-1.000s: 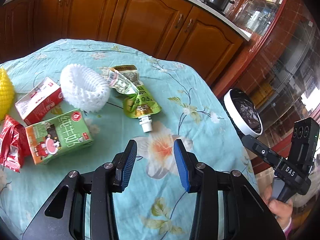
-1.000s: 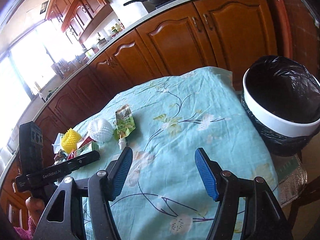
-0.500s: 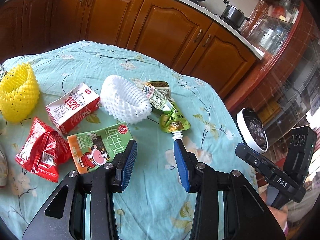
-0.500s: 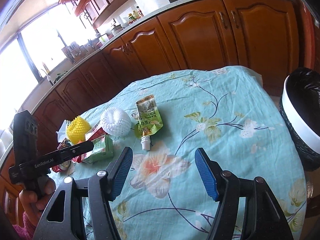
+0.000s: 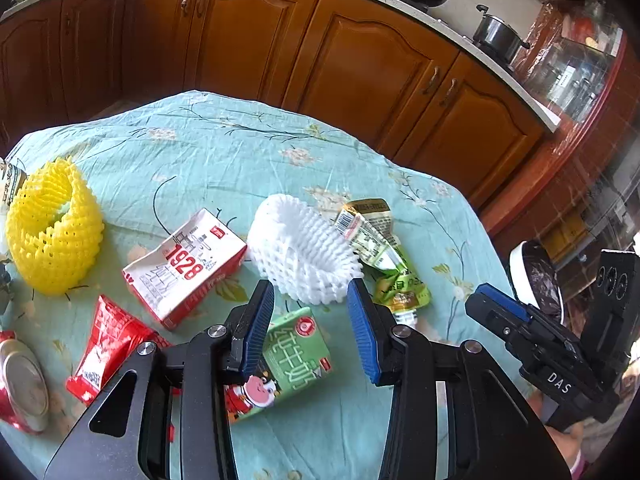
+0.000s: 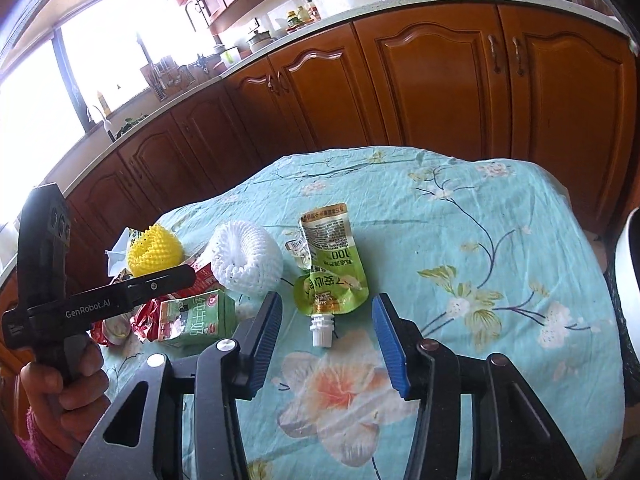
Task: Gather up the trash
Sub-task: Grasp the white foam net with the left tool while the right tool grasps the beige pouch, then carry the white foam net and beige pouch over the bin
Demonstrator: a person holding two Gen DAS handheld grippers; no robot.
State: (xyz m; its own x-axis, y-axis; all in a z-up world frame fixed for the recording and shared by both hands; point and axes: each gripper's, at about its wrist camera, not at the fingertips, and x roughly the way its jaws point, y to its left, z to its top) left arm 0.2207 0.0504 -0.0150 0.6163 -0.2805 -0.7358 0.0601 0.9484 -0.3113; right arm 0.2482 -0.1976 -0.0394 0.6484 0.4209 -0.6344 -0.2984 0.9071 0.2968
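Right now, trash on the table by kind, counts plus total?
Foam fruit nets: 2, yellow and white
Drink cartons: 2, red-white and green
Spout pouch: 1
Red wrapper: 1
Can: 1
Total: 7. Another scrap at the left edge is mostly cut off and not counted.

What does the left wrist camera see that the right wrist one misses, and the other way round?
Only the left view shows the flattened can and a steel pot on the stove. Only the right view shows the bright window and the pouch's white spout fully. Both show the white foam net, green milk carton, yellow net and floral tablecloth.
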